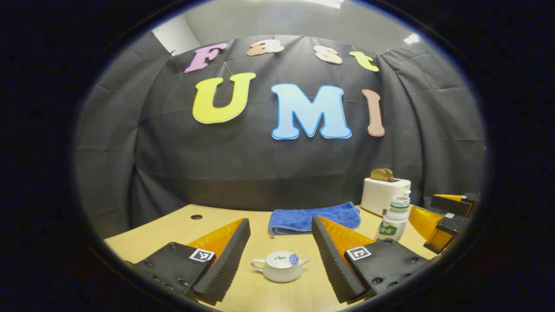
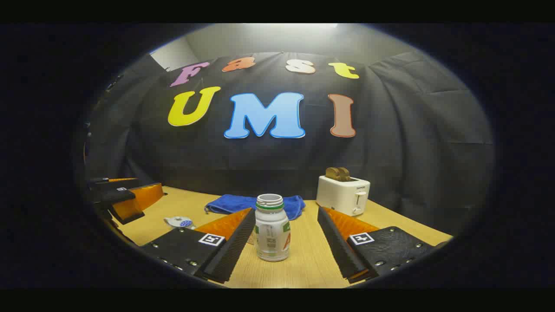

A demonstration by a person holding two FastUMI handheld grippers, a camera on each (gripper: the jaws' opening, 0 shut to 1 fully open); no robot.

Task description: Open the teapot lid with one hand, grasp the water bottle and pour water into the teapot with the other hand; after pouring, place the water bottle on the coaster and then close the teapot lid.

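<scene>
A small white teapot with its lid on stands on the wooden table, low between the fingers of my left gripper, which is open and touches nothing. The white water bottle, with a green neck ring and no cap, stands upright between the fingers of my right gripper. That gripper is open, and its left finger is close beside the bottle. The left gripper view has the bottle at the right, with the right gripper behind it. In the right gripper view the teapot sits left, near the left gripper.
A blue towel lies at the back middle of the table. A white toaster holding brown bread stands at the back right. The black cloth wall closes off the far side. A round hole marks the table's back left.
</scene>
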